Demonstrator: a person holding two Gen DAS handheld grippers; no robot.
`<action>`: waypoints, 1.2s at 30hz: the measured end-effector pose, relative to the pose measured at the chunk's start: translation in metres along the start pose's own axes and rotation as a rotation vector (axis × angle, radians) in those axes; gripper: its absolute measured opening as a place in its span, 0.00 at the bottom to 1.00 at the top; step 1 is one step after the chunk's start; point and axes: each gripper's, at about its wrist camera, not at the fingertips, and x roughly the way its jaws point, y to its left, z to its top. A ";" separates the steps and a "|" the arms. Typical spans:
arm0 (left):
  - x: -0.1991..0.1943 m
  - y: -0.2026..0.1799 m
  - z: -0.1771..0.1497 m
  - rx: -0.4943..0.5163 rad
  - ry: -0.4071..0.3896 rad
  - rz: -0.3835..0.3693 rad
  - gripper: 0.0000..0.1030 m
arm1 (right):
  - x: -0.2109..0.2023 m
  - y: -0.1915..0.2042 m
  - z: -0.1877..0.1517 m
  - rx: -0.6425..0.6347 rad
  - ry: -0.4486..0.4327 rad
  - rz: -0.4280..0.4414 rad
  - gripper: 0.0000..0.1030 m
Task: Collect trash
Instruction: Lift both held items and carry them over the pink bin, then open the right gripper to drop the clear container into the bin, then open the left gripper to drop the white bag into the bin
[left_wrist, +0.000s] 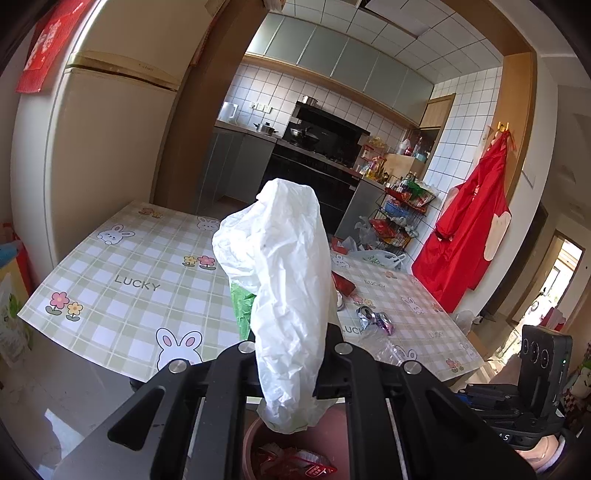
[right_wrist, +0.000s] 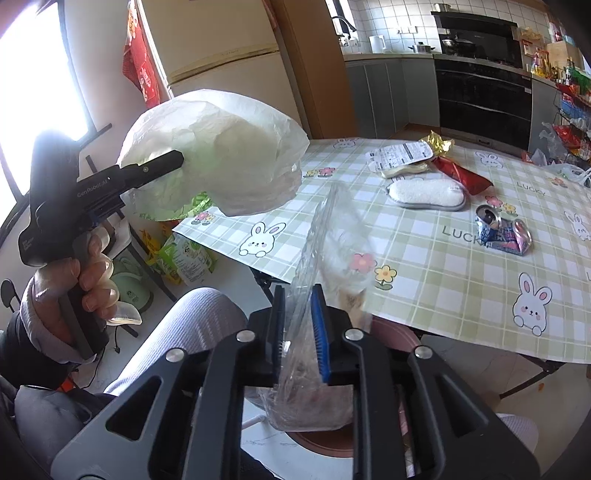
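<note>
From my left wrist camera, my left gripper (left_wrist: 291, 354) is nearly closed, pinching a crumpled white plastic bag (left_wrist: 280, 266) that stands up between the fingers and hangs a little below them. Directly under it sits the pink bin (left_wrist: 255, 439), with red wrappers already inside. Beyond lies the checked table (left_wrist: 122, 280), with a crushed can (left_wrist: 375, 319) still on it.

From my right wrist camera, my right gripper (right_wrist: 299, 332) has a clear plastic bag (right_wrist: 325, 280) between its 2 fingers; the jaws stand slightly apart, and I judge the pads barely press on the film, if at all (a blue pad (right_wrist: 319, 332) shows bare beside it). The bag's lower end droops toward the bin's rim (right_wrist: 402, 334). To the left, my left hand (right_wrist: 81, 280) holds the other gripper with the white bag. On the table remain a white sponge pad (right_wrist: 424, 194), a red wrapper (right_wrist: 461, 177), a printed white packet (right_wrist: 402, 155) and the can (right_wrist: 502, 232).

I judge this the drop step: both bags are over or near the bin. Next, each gripper needs to spread wide and shake its film clear, since thin plastic may cling to the pads.
</note>
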 end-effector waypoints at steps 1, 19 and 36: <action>0.001 0.001 -0.001 -0.001 0.005 0.000 0.10 | 0.000 -0.002 0.000 0.006 -0.001 -0.002 0.20; 0.010 -0.021 -0.020 0.044 0.070 -0.067 0.10 | -0.062 -0.019 0.002 0.097 -0.348 -0.359 0.94; 0.039 -0.071 -0.064 0.194 0.263 -0.221 0.11 | -0.073 -0.043 -0.010 0.200 -0.402 -0.458 0.94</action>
